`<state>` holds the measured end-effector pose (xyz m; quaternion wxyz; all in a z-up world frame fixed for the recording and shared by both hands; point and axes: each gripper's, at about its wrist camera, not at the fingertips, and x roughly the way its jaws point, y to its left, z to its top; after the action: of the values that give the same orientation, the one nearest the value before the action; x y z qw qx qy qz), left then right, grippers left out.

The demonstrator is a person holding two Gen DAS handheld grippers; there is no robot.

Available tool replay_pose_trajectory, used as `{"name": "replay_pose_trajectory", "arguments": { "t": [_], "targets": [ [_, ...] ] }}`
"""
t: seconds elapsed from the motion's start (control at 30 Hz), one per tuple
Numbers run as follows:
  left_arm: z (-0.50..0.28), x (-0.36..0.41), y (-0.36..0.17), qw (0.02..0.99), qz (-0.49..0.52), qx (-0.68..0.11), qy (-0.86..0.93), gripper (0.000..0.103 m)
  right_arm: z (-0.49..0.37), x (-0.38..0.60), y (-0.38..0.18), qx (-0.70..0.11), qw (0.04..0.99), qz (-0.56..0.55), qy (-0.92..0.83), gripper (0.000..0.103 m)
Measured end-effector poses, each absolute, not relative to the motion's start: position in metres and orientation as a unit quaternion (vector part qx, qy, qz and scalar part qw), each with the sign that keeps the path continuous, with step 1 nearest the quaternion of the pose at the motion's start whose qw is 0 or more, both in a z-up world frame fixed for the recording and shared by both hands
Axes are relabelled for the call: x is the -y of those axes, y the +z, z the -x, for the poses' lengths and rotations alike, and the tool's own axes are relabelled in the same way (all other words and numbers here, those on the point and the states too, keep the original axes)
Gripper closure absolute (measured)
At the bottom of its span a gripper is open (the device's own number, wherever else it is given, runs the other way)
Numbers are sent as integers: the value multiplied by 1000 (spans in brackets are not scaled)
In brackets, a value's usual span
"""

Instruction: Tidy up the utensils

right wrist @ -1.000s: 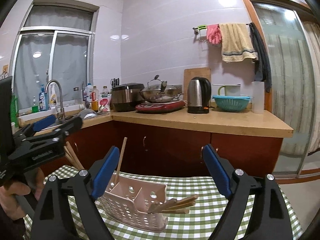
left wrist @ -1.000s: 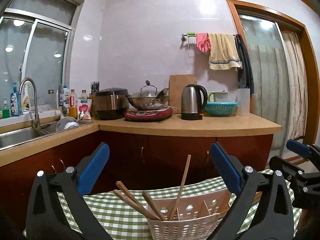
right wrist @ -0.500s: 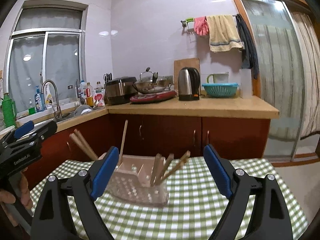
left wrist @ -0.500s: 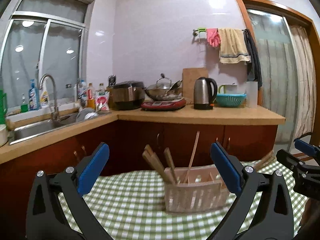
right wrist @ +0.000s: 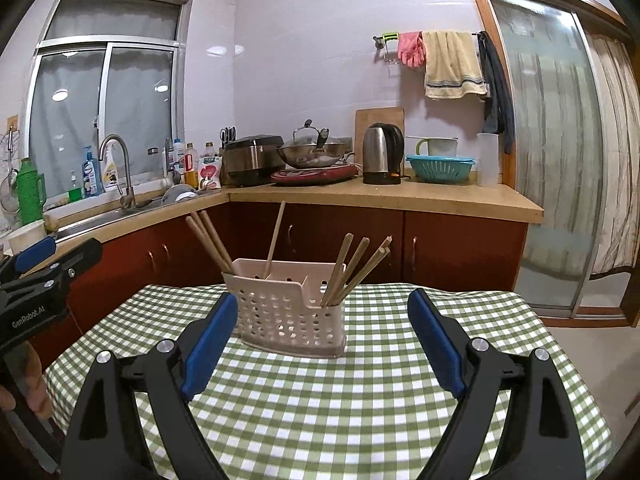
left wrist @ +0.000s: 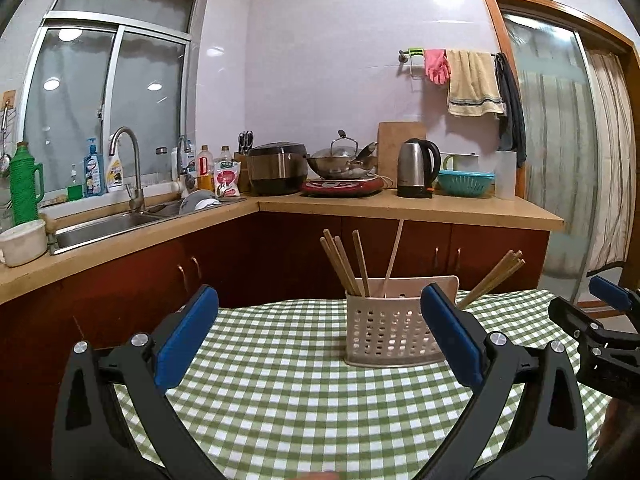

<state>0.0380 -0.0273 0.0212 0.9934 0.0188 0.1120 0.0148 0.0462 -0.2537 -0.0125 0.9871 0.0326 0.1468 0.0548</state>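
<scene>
a: perforated utensil caddy (right wrist: 291,312), pale pink plastic, upright on the table (right wrist: 360,400), toward the far edge of the green checked cloth.

b: same caddy (left wrist: 388,332) from the left wrist view, partly behind the right-hand blue pad.

a: wooden chopsticks (right wrist: 352,270) in the right end compartment, a bundle leaning out to the right. two more (right wrist: 210,242) in the left end, slanting up and to the left. one pale thin stick (right wrist: 275,236) near the back, almost upright.

b: seen from the left wrist: sticks at the left end (left wrist: 344,266) fanned upward, another bundle (left wrist: 494,278) poking out to the right past the caddy's rim.

a: right gripper (right wrist: 320,338) short of the caddy, jaws spread wide, nothing between them, no pad touching the plastic.

b: left gripper (left wrist: 320,338) likewise wide apart, empty, only checked cloth in the gap. right gripper also visible at that view's right edge, well apart from the caddy.

a: left gripper at the far left of the right wrist view, with part of a hand (right wrist: 34,384) on its handle.

b: farther out: counter with electric kettle (right wrist: 382,154), wok (right wrist: 310,154) on a red cooker, rice cooker (right wrist: 252,160), teal colander (right wrist: 440,168).

a: sink with faucet (right wrist: 118,170) under the window, towel (right wrist: 450,64) and pink glove (right wrist: 412,48) on the wall rail.
</scene>
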Motion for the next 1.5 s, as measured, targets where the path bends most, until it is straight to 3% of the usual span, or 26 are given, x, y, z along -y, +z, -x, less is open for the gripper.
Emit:
{"name": "replay_pose_trajectory", "arguments": {
  "t": [0.7, 1.5],
  "targets": [
    [21, 20, 35, 995, -12, -96, 7, 4, 10, 250, 8, -111, 993, -21, 43, 19],
    [30, 20, 31, 995, -6, -99, 5, 4, 20, 249, 10, -102, 994, -18, 43, 19]
  ]
}}
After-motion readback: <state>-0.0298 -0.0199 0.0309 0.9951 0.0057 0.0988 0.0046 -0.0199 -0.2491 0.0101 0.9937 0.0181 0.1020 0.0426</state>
